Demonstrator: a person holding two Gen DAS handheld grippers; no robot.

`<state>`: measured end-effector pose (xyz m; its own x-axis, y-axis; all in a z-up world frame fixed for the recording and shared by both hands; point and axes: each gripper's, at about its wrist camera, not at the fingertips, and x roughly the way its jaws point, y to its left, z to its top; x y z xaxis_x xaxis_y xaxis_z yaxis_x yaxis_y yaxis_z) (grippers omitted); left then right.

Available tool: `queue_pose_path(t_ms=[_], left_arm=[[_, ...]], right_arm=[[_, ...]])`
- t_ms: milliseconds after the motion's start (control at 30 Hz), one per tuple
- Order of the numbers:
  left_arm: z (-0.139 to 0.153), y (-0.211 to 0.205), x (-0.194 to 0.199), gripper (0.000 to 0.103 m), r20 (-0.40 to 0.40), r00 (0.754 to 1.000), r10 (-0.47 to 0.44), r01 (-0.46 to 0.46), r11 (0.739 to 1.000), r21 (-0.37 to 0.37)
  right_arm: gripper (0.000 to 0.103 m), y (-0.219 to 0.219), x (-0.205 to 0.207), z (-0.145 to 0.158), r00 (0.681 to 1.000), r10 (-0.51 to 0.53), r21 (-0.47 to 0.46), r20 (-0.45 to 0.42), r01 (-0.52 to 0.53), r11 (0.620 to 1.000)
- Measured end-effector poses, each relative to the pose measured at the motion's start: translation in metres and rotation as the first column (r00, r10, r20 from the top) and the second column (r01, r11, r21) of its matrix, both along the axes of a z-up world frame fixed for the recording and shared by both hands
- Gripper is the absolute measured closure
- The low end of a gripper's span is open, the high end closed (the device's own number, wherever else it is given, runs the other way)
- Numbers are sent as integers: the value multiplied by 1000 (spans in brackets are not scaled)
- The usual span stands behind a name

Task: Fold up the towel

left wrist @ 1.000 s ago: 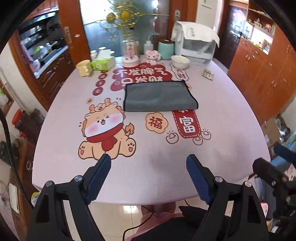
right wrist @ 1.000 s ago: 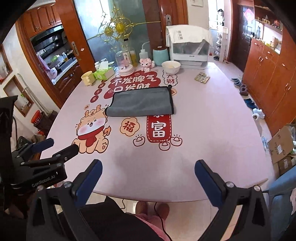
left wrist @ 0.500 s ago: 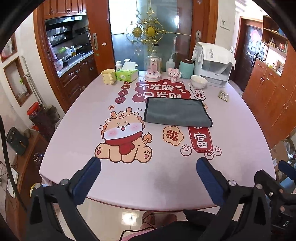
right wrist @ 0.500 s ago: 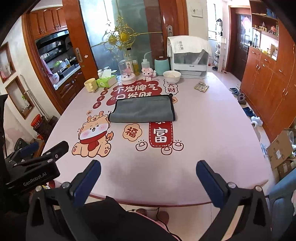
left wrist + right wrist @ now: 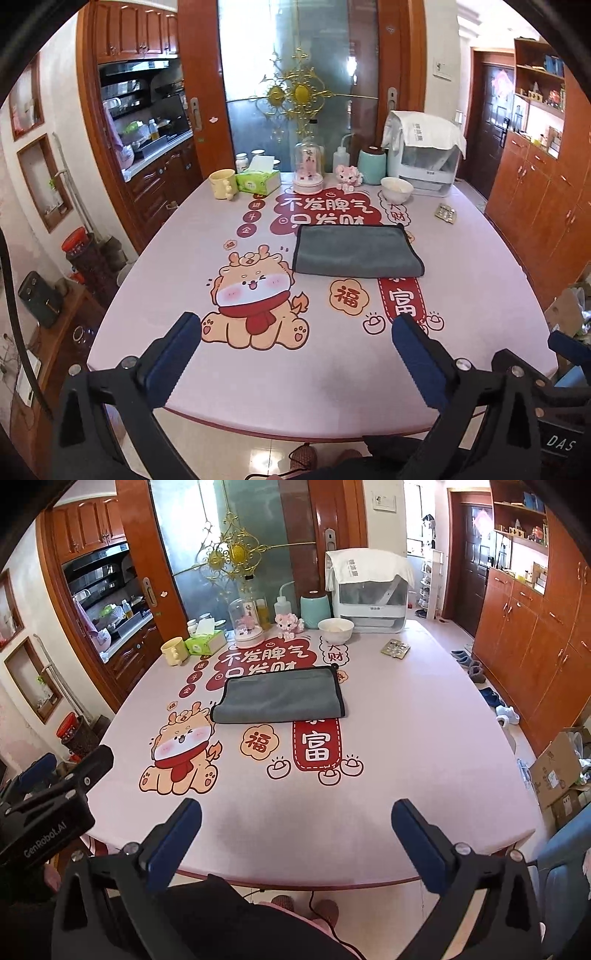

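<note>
Grey towel (image 5: pixel 356 251): lying folded flat on the pink surface (image 5: pixel 461 280), centre of frame, just above the red printed characters, right of the cartoon dragon print (image 5: pixel 253 299). Left claw (image 5: pixel 295 354): lower frame, fingers spread wide, holding nothing, well apart from the towel. Right claw (image 5: pixel 297 834): lower frame, likewise spread and empty. Upper frame, far edge of surface: yellow mug (image 5: pixel 222 183), green tissue box (image 5: pixel 258 180), white bowl (image 5: pixel 397 188).
</note>
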<state>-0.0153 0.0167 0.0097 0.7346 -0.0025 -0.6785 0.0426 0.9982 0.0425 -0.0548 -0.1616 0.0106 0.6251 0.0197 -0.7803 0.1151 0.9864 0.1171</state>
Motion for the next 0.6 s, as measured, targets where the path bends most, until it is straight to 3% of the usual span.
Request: queue_pose_path(t_ms=[600], left_arm=[[-2,-6,2,0,-15,1000,-20,20,1000,11]], right_arm=[[0,-3,8,-8,999,1,20,-40,-1,1000]])
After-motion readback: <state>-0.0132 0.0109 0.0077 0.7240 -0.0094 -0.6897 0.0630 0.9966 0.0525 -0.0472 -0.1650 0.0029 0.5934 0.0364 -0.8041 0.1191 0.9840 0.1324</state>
